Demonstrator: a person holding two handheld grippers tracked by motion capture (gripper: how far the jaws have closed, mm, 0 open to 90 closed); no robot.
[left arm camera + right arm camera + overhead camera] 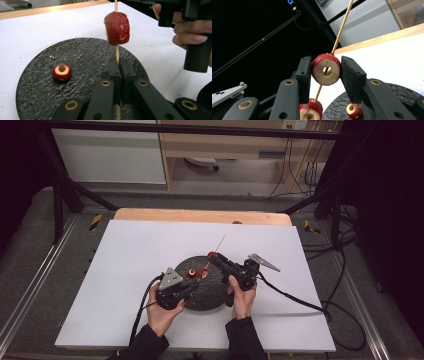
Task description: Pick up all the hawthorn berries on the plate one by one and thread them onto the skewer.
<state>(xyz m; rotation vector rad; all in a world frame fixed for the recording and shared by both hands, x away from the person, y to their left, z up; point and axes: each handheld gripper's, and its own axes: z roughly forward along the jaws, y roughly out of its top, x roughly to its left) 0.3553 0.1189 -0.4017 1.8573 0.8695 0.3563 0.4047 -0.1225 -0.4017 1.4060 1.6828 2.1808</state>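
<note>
**Fruit going onto a skewer above the plate**

The left gripper (117,72) is pinching the lower end of a thin wooden skewer (117,53), holding it upright over the black plate (32,82). One red cored fruit (117,28) is sitting threaded on the stick. The right gripper (325,71) is squeezing a second cored fruit (326,69), with the skewer passing through its hole. A third fruit (62,72) is lying on the plate, apart from both grippers.
</note>
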